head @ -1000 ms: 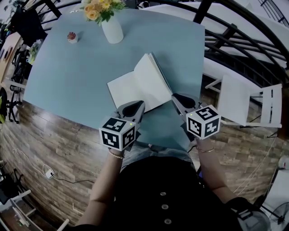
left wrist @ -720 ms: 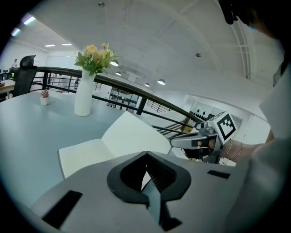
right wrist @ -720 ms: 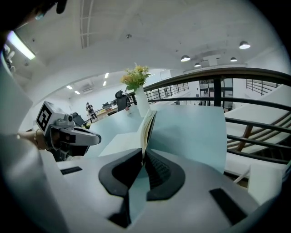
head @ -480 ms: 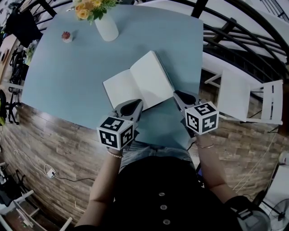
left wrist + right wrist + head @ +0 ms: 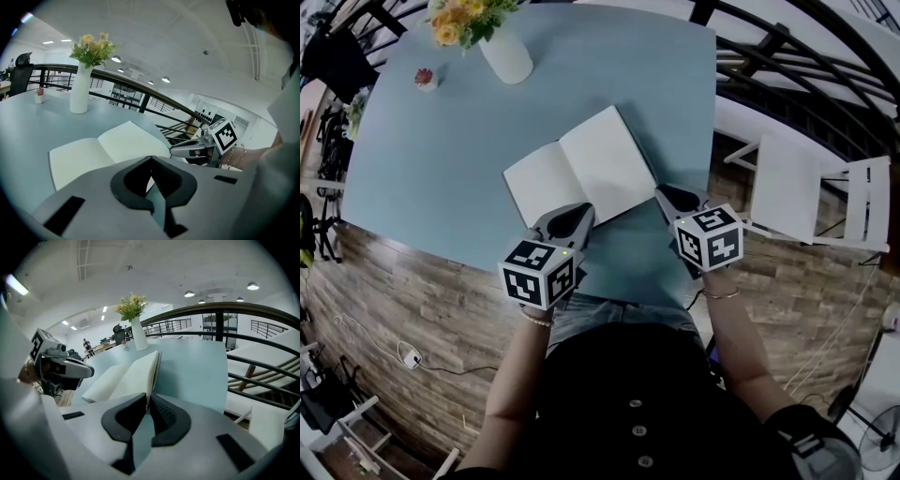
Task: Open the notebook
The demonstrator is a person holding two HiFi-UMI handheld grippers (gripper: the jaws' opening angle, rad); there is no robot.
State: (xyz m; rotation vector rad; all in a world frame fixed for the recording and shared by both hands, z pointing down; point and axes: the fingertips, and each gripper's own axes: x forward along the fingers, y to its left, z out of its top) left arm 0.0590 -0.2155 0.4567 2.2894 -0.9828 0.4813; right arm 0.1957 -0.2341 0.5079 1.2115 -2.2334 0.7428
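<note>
Shows from above a slim notebook (image 5: 581,173) with blank white pages, lying open and almost flat on a pale blue rectangular table (image 5: 441,159), near its front edge and straight ahead of both tools. Sets the long axis of the open spread slantwise, from near left to far right, spine pointing away and slightly leftward. Places the grey left gripper (image 5: 580,210) at the near end of that spine, tips over the page edge, jaws brought together on nothing. Places the grey right gripper (image 5: 661,193) at the near right corner of the right-hand page, the nearer of the two to the free outer edge. Finds, in the right gripper view, those jaws almost together, the page edge of the notebook (image 5: 126,373) running down into the narrow slot between them; reads as a light pinch on that corner. Suggests a task all but finished: letting go and drawing back toward the body as the likely remainder, with care not to drag the page along. Offers no legible writing anywhere: no brand, no label, bare pages, only black-and-white square patterns on the two marker cubes (image 5: 539,274). Adds, at the far left corner of the table, a white ceramic vase (image 5: 508,56) of yellow flowers
</note>
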